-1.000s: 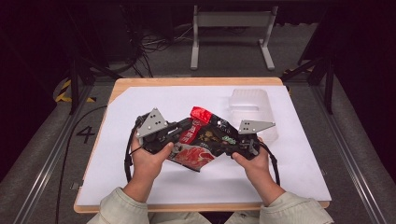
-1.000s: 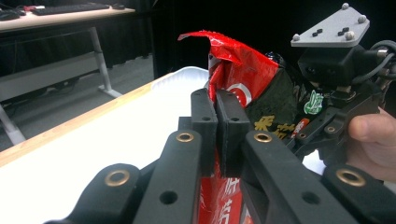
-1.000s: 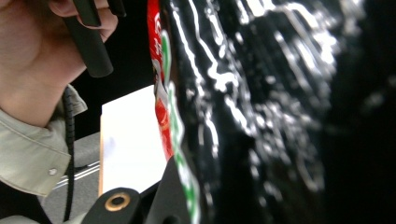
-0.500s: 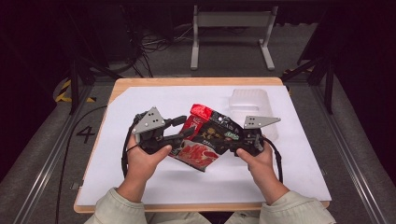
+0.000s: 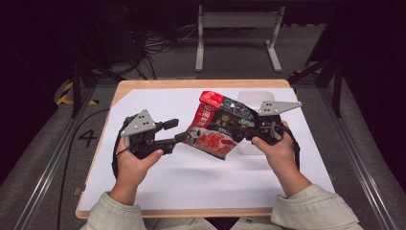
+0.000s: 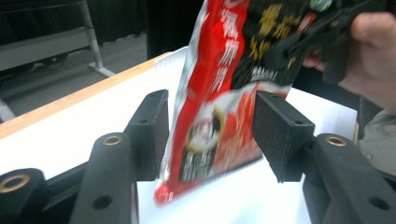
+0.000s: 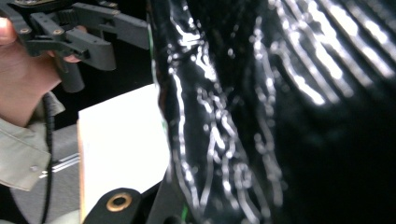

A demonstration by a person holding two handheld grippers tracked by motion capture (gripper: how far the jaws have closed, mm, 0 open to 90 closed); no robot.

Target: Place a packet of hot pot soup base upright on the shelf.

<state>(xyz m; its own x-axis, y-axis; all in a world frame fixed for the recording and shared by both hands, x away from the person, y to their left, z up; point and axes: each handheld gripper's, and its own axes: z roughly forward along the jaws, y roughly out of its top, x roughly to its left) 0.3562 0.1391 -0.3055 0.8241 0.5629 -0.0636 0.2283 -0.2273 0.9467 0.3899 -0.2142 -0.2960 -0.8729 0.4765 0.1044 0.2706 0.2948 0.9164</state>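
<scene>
The right gripper (image 5: 251,133) is clamped shut on the right side of a red and black snack bag (image 5: 218,127) and carries it clear of the table surface, tilted with its red sealed end toward the far side. In the right gripper view the glossy black film of the bag (image 7: 280,116) lies pressed right up against the camera, creased and reflecting light.

The left gripper (image 5: 179,132) has just been opening. Its jaws stand partly apart, with the lower left corner of the bag between them. In the left gripper view that corner (image 6: 215,135) hangs between the two black pads (image 6: 275,130) with a gap visible on each side, so nothing presses on it. The left gripper therefore holds nothing.

The bag sits at the middle of the table, between the two hands, nearer the right one. The left hand (image 5: 136,160) is low at left of centre; the right hand (image 5: 275,148) is higher, at right of centre.

Beneath them a white sheet (image 5: 158,177) covers most of the wooden table (image 5: 191,84). A clear plastic tray (image 5: 251,96) rests on the sheet at the far right, partly behind the bag. A metal stand (image 5: 237,21) occupies the floor beyond the far edge.
</scene>
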